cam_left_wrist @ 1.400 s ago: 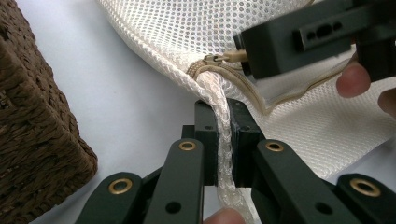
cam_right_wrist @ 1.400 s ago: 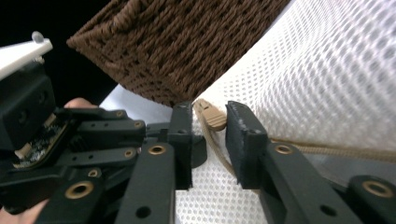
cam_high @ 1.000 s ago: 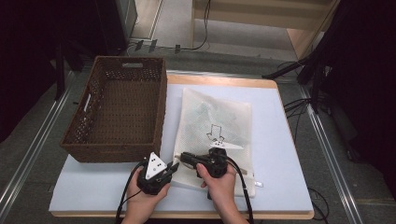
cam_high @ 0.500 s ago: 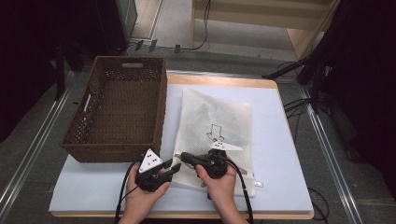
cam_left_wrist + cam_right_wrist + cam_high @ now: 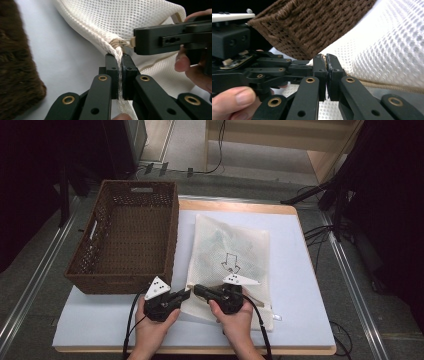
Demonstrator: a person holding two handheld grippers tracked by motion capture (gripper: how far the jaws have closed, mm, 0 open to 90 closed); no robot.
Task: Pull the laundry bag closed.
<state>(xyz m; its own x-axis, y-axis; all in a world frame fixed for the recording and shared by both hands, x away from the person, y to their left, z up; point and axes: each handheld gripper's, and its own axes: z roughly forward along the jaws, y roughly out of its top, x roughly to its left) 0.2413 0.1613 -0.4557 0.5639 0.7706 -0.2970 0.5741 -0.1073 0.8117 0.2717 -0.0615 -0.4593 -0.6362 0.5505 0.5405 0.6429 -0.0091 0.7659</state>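
Mesh laundry bag (image 5: pixel 231 257) flat on the white table (image 5: pixel 305 315), beside the wicker basket (image 5: pixel 127 237). I pinch its near-left corner with my left gripper (image 5: pixel 119 58) and clamp my right gripper (image 5: pixel 326 62) on the zipper pull there, likely to unzip it.

A brown wicker basket (image 5: pixel 125 240) sits on the table (image 5: pixel 300 285).

The cream mesh laundry bag (image 5: pixel 231 257) lies flat on the white tabletop — arrow print up, its near-left corner pinched.
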